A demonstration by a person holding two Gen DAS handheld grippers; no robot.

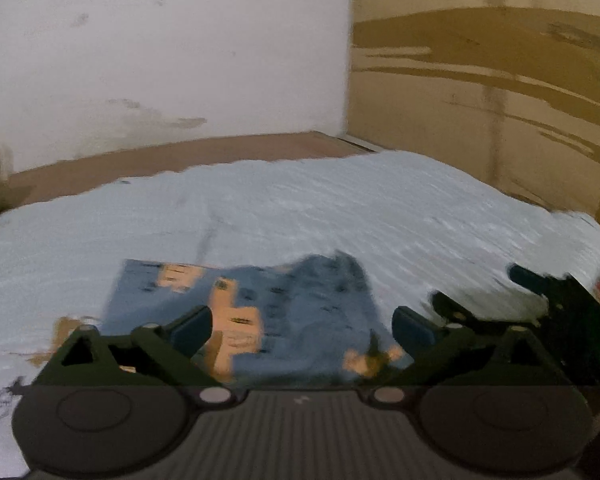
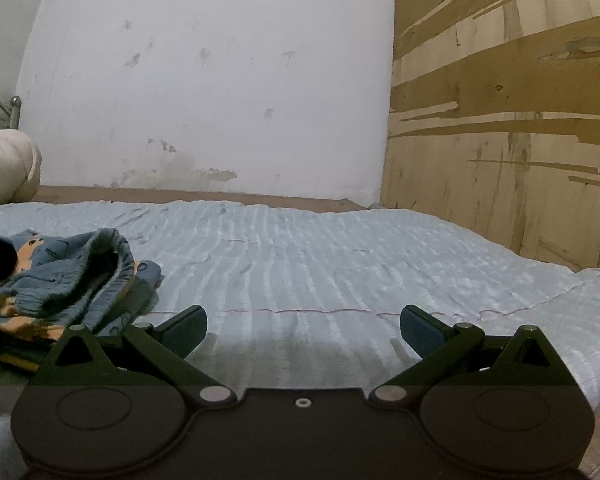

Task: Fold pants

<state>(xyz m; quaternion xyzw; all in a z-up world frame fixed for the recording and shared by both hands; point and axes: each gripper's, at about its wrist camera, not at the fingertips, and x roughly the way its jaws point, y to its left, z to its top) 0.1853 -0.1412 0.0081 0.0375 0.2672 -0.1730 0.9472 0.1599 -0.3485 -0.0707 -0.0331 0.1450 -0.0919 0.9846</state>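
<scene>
Pants (image 1: 252, 320) ahead of left gripper (image 1: 302, 328), left of right gripper (image 2: 303, 330); both agape.

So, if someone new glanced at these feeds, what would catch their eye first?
Probably the blue pants with orange patches, lying on the pale blue bedspread just ahead of the open left claw. In the right wrist view they sit bunched at the left, while the open right claw faces bare bedspread. Behind stands a scuffed white wall.

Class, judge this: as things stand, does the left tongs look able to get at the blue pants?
Probably yes: the left tongs are open, the pants lie just ahead, nothing between.
</scene>
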